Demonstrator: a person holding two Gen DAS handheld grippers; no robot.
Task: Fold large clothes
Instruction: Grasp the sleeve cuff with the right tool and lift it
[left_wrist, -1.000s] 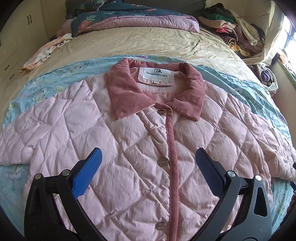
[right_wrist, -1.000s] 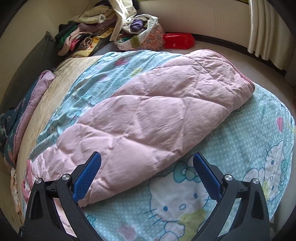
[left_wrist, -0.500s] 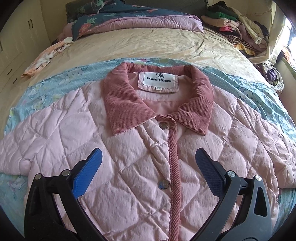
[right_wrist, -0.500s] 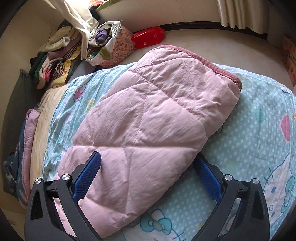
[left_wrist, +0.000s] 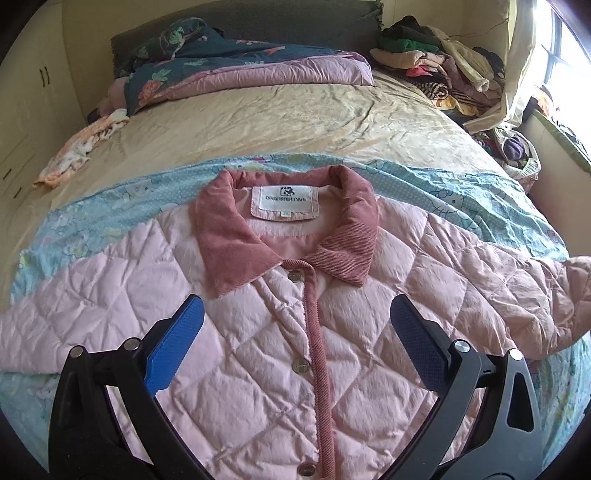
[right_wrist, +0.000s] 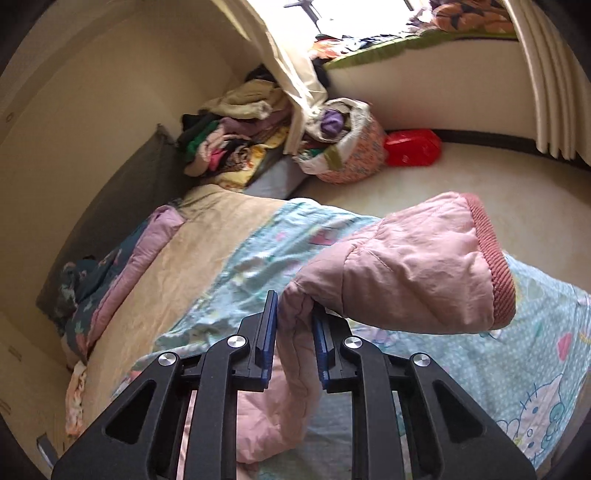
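The bed (left_wrist: 258, 122) carries a pink quilted jacket (left_wrist: 240, 369), spread front-up on the blue cartoon sheet (left_wrist: 92, 218) near the foot edge, its collar (left_wrist: 229, 236) towards the headboard.

The sleeve (right_wrist: 406, 273) on the window side is lifted off the sheet, pinched by the right claw (right_wrist: 293, 325), whose jaws are closed down on a bunched fold of padding well back from the cuff (right_wrist: 495, 266). The puffy, slick-looking fabric is the main risk, in my view: the grip takes only a thick roll of it, so the sleeve could slide free as it is carried across the chest. The free cuff end juts out unsupported and may flop or land crooked, leaving an uneven fold. Pulling too hard could also drag the whole jacket sideways and skew the buttoned front.

The left claw (left_wrist: 295, 328) hangs wide open over the chest, holding nothing, so nothing pins the body down.

The jacket's hem is cut off behind the claws, and the other sleeve runs out of view at the bed's left edge. How much cloth sits between the right jaws cannot be judged.
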